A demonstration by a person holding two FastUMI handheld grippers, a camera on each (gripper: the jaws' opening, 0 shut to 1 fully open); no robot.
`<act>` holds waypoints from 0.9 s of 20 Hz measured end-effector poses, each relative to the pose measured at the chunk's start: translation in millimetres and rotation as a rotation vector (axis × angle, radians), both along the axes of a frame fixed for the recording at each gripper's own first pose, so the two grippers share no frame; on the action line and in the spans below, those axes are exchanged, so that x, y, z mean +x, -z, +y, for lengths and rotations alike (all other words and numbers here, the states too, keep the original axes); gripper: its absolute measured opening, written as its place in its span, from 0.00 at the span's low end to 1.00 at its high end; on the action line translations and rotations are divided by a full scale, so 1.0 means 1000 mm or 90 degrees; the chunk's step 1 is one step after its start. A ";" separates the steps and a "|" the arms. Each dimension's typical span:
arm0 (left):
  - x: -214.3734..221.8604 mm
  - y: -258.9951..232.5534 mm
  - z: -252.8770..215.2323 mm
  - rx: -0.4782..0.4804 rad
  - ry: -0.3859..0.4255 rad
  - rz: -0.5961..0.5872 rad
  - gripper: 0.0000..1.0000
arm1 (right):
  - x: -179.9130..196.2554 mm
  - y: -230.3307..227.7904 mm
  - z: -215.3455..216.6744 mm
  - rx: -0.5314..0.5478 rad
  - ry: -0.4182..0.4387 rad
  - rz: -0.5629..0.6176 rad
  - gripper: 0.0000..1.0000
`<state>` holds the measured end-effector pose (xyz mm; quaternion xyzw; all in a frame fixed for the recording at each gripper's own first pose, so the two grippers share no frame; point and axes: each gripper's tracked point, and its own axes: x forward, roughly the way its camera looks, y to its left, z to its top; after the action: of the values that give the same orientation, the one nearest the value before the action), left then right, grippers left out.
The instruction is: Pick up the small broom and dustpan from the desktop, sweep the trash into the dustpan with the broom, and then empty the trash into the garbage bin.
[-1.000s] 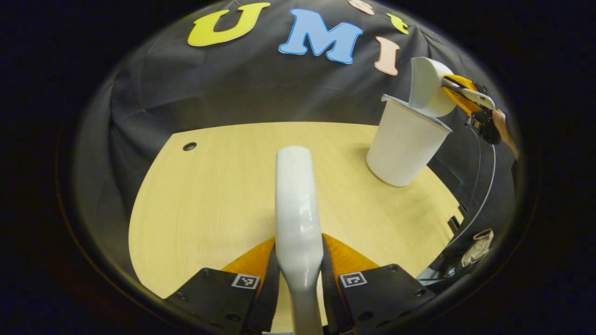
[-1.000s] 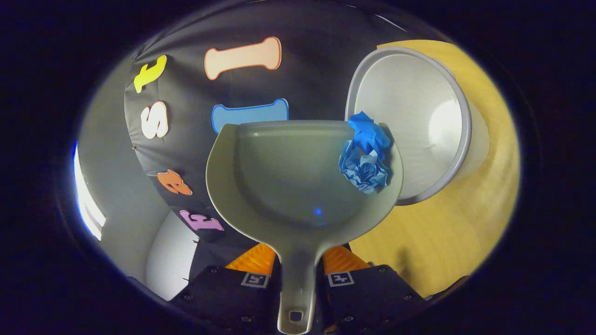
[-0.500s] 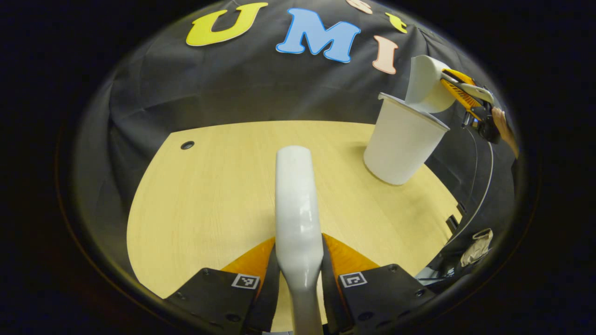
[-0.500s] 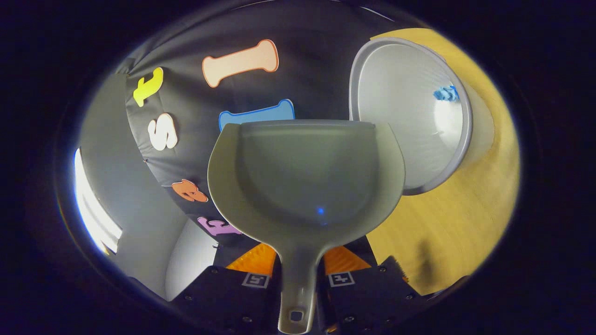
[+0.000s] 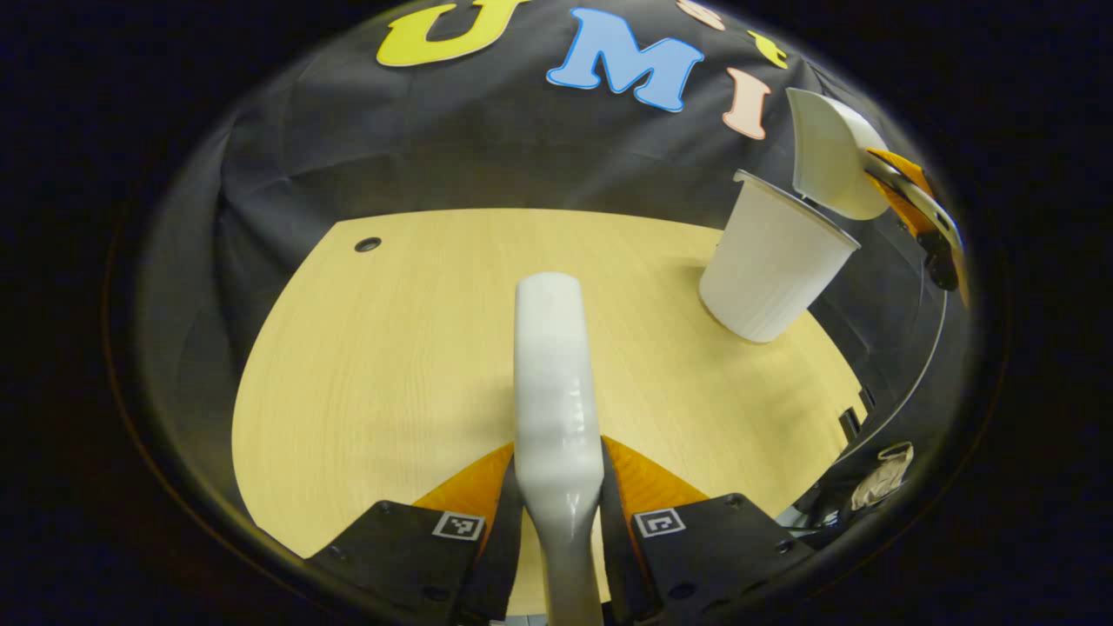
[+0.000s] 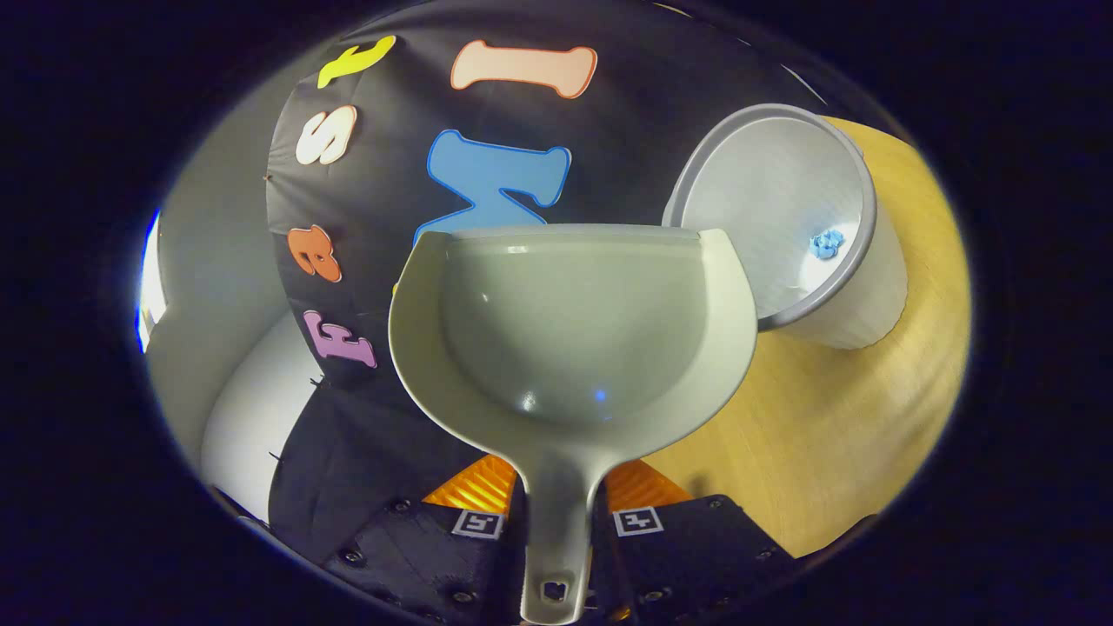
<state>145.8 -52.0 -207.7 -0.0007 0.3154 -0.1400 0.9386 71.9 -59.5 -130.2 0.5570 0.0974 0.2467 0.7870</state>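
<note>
At the far right of the desk point(image 5: 391, 348) stands the bin point(image 6: 783, 217), blue trash point(image 6: 824, 243) already inside. Right gripper point(image 6: 556, 522) fingers clamp the dustpan point(image 6: 569, 322) handle; pan empty, held beside the bin rim. Left gripper point(image 5: 561, 522) fingers clamp the broom point(image 5: 552, 374) handle over the near desk. Emptying looks done. Judgement: draw the pan clear of the rim without knocking the bin.

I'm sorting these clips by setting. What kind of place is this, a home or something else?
Probably a staged recording booth, not a home: a black cloth wall hangs behind a bare light wooden desktop that carries a white garbage bin, and both grippers bear printed marker tags.
</note>
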 end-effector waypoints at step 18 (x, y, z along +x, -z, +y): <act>0.013 0.045 0.062 -0.011 -0.059 0.083 0.46 | -0.006 0.141 0.124 -0.466 0.044 0.138 0.32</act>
<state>158.9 10.1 -252.8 -0.0324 0.3741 -0.0986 0.9216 66.3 64.5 -271.2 0.2651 0.2429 0.1090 0.9268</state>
